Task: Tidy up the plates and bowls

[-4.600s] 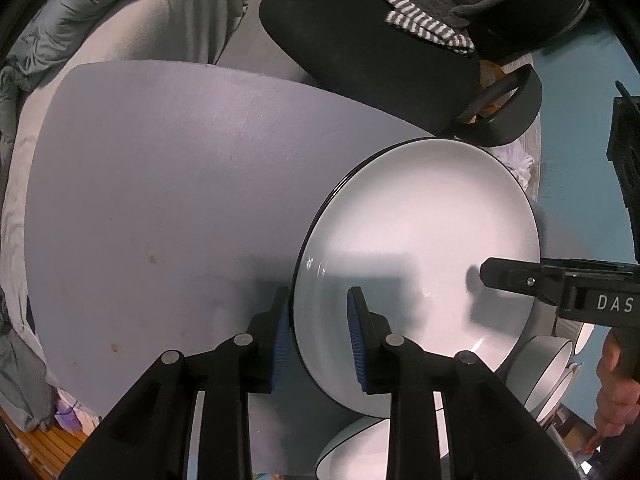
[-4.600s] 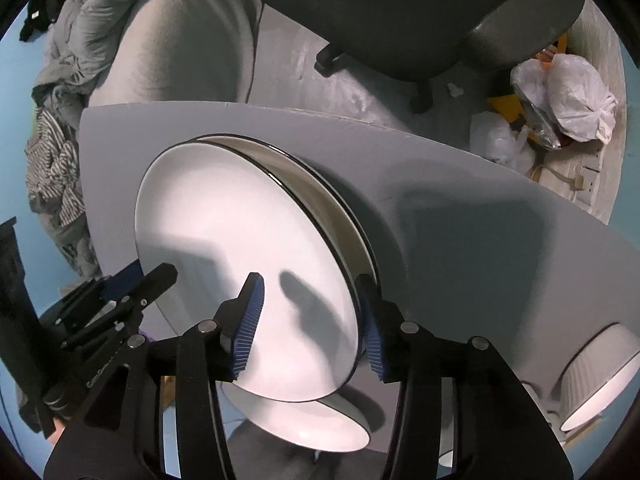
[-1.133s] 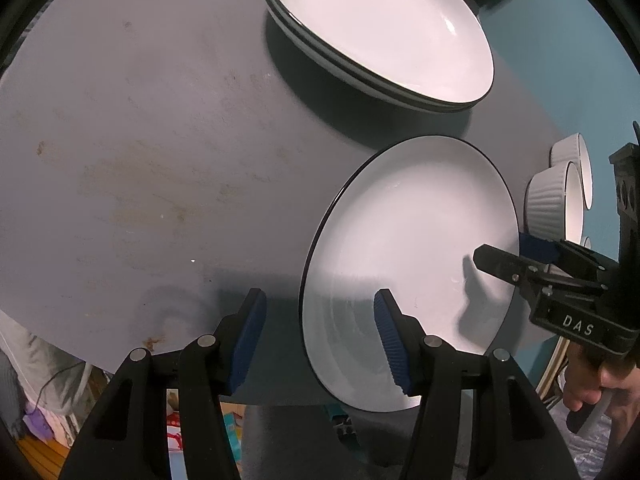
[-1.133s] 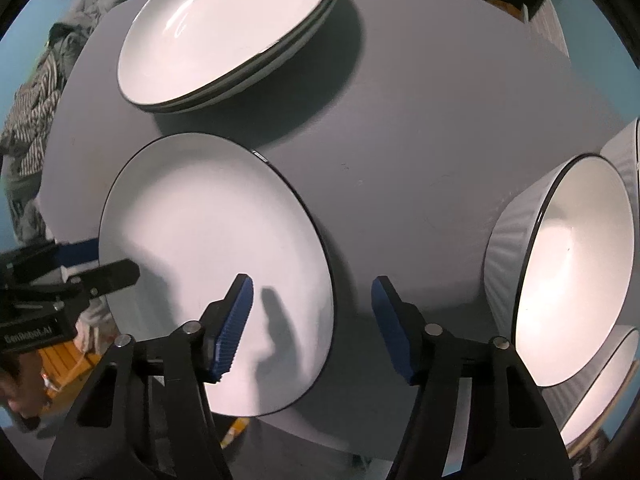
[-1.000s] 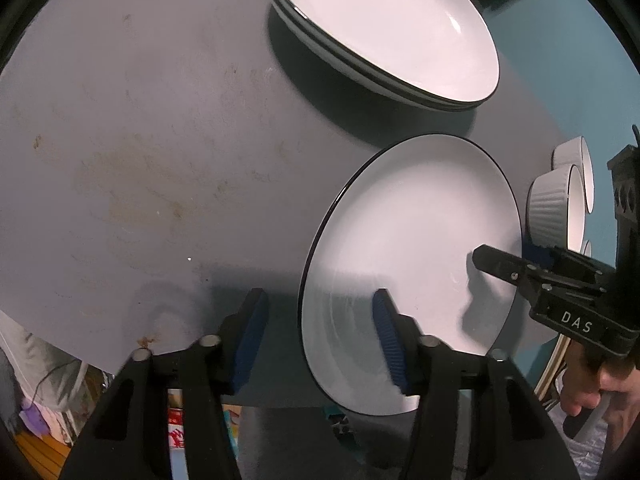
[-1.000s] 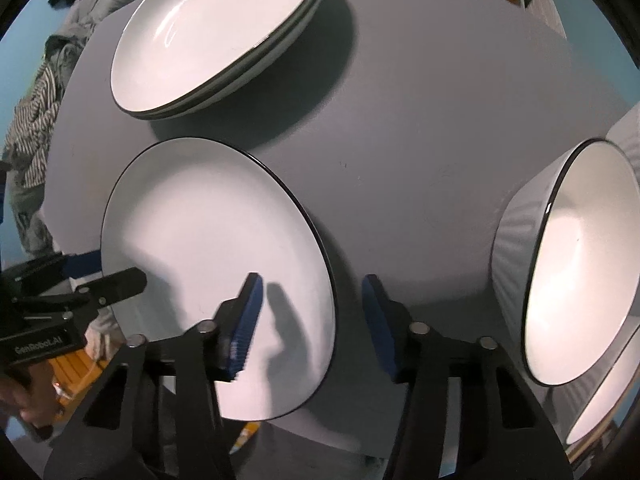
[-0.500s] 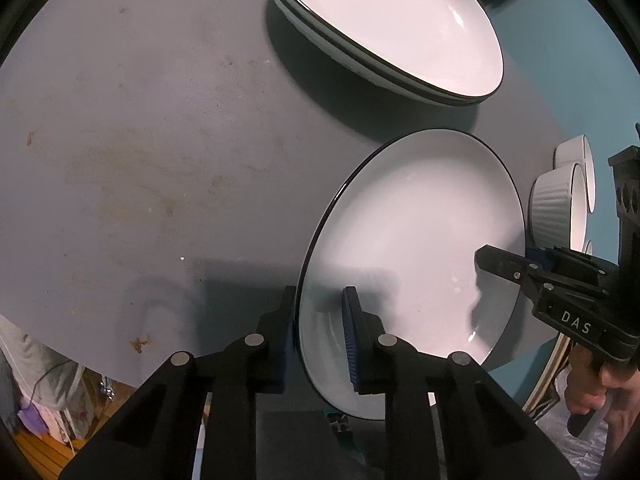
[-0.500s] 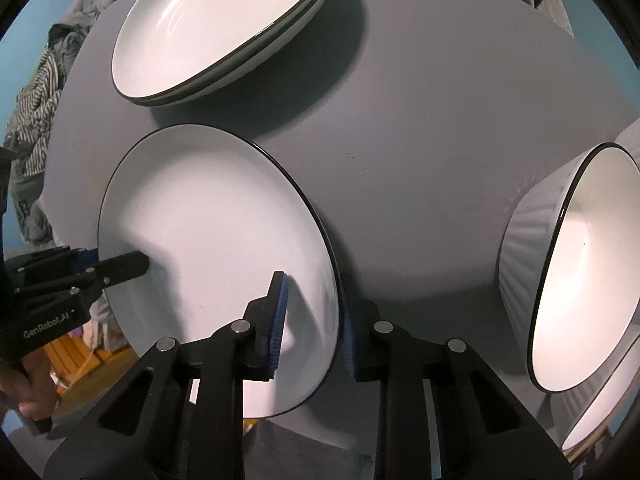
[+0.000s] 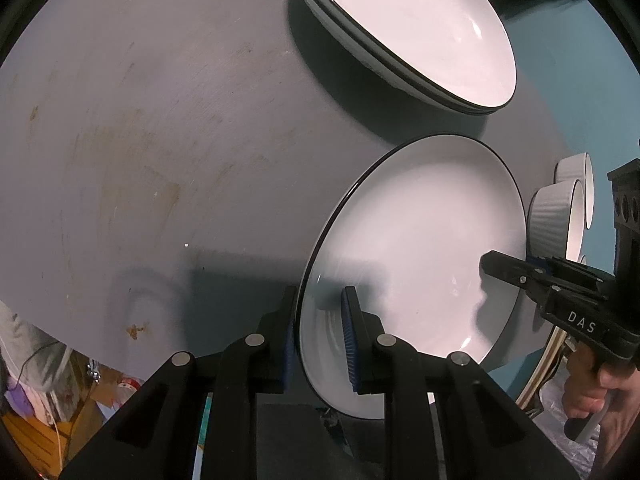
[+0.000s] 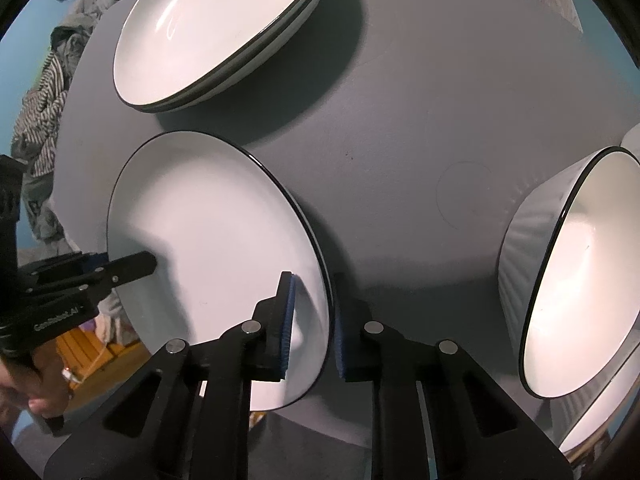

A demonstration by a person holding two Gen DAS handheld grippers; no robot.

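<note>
Left gripper (image 9: 318, 334) clamps plate (image 9: 420, 248) rim at lower centre; right gripper (image 10: 310, 326) jaws closing on opposite rim. Lift level, both together, toward 2-plate stack (image 9: 404, 28) at upper right.

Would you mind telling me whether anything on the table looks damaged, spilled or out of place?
Nothing is broken or spilled. The only blemishes are brownish stains on the grey table, left of the plate.

The left gripper (image 9: 318, 332) is pinching the near rim of a white plate (image 9: 416, 256), jaws tight on it. The right gripper (image 9: 504, 268) is reaching over the plate's far side. Behind the plate, stacked plates (image 9: 408, 28) are sitting on the grey worktop (image 9: 160, 120).
</note>
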